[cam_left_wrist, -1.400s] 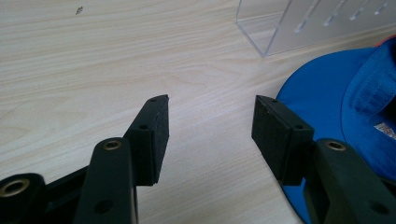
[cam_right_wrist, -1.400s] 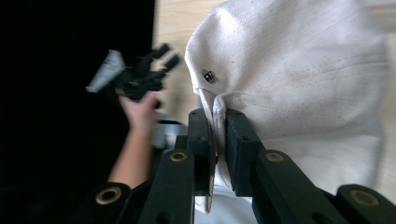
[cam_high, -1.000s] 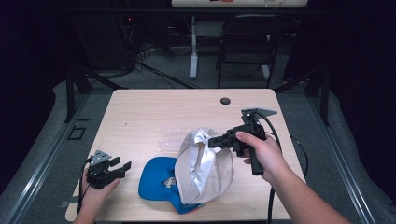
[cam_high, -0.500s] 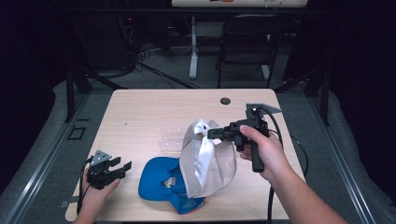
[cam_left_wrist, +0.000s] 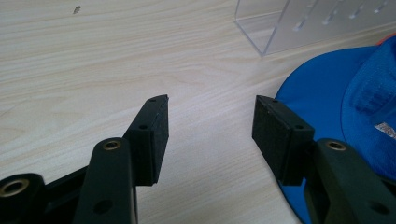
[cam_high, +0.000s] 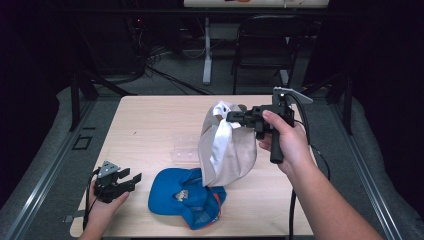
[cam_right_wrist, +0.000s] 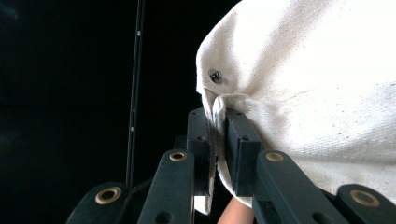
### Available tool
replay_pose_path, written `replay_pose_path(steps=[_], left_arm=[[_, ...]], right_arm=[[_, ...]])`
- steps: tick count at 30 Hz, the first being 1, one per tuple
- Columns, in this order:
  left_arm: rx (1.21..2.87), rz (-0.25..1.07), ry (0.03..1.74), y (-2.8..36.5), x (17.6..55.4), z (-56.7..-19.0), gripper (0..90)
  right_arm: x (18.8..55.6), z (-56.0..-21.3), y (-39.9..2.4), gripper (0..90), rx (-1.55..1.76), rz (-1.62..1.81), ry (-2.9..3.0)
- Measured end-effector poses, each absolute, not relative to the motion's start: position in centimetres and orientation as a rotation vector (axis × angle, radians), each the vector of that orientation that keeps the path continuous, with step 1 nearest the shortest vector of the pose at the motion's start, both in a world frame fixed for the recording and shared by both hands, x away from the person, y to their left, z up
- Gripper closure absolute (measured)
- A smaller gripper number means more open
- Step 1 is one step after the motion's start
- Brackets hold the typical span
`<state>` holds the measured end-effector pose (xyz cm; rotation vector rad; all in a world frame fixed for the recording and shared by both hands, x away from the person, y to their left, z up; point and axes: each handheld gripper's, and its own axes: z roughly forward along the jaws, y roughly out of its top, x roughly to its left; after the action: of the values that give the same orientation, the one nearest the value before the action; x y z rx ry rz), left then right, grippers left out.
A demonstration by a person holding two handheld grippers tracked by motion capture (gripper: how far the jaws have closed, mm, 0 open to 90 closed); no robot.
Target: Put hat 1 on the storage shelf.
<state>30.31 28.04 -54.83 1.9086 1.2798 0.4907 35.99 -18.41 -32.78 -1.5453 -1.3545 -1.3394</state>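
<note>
Two caps: cream canvas cap (cam_high: 227, 150) pinched, blue cap (cam_high: 187, 197) flat.

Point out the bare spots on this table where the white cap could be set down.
The far left of the table, beyond the clear stand, is bare wood. A smaller patch lies between the left gripper and that stand. The near middle is crowded by the blue cap with the white cap hanging over it.

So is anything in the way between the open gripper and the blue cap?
Nothing visible. The left gripper sits open on the table, and only bare wood lies between it and the blue cap beside it.
</note>
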Motion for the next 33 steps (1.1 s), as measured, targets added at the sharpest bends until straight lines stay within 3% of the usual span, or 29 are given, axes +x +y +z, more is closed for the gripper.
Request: replay_pose_path(steps=[13, 33], left_arm=[[1.909, 0.488, 1.277, 28.0, 30.4, -54.9, 46.4], [1.93, 0.474, 1.265, 27.7, 30.7, -55.0, 46.3]], right_arm=[[39.2, -31.2, -16.5, 81.4, -1.608, -1.401, -1.325], [42.9, -32.0, -14.1, 81.2, -1.698, -1.425, -1.247]])
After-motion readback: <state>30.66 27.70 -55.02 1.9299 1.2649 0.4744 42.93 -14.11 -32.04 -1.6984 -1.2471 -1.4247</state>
